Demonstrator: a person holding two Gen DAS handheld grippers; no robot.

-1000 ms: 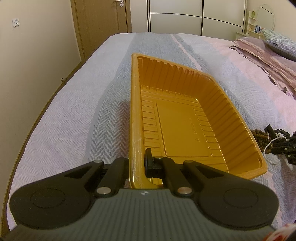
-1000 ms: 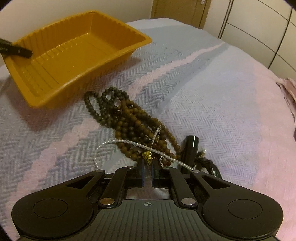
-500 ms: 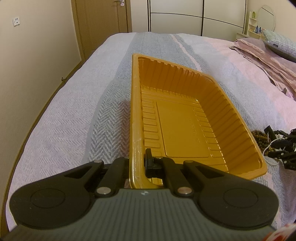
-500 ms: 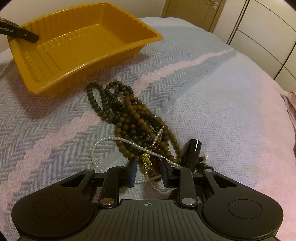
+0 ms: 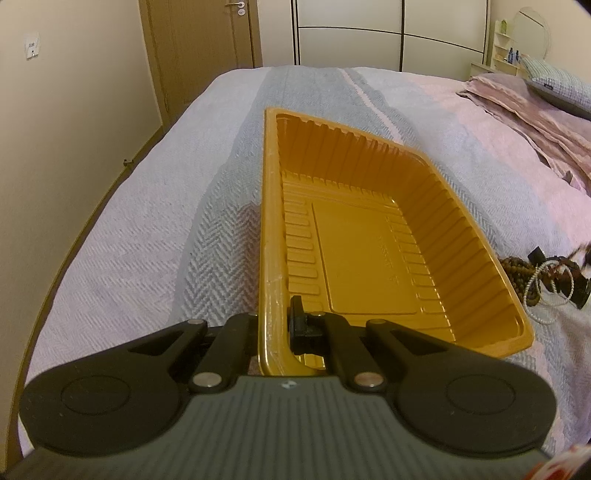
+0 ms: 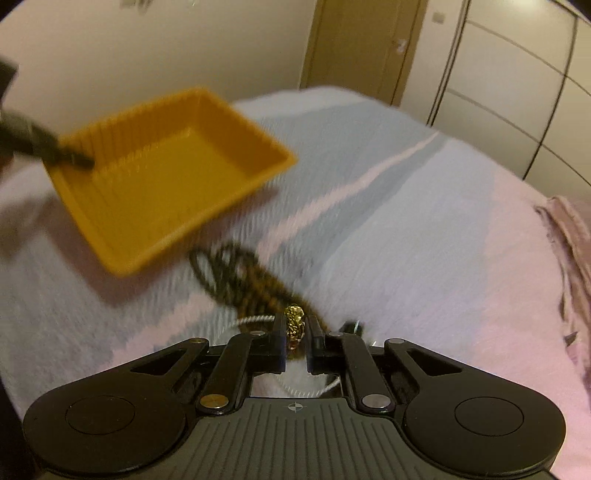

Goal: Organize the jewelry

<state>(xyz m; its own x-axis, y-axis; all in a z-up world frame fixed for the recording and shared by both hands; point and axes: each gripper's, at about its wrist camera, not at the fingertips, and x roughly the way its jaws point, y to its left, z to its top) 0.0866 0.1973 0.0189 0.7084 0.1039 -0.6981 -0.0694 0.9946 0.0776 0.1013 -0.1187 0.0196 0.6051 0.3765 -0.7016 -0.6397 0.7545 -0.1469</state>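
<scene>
Overall, a bed (image 5: 122, 236) covered by a grey and pink herringbone spread is recorded, with a wooden door (image 5: 199, 48) and white wardrobe panels (image 5: 369, 33) behind it. An orange tray (image 5: 454, 206) is seen on the spread, its near wall clamped by the left gripper (image 5: 274, 325). The right gripper (image 6: 295, 339) is noted closing on a gold charm (image 6: 294, 321), with the blurred dark bead strands (image 6: 240, 273) trailing just beside the tray.

A wide bed (image 5: 155, 229) fills the room, spread with a herringbone cover in grey-blue and pale pink bands. Beyond its far end stand a brown wooden door (image 5: 199, 40) and white wardrobe panels (image 5: 351, 33). Left of the bed runs a cream wall (image 5: 66, 122). At the bed's right side lie a crumpled pink blanket (image 5: 532, 107) and a checked pillow (image 5: 554, 79).
</scene>
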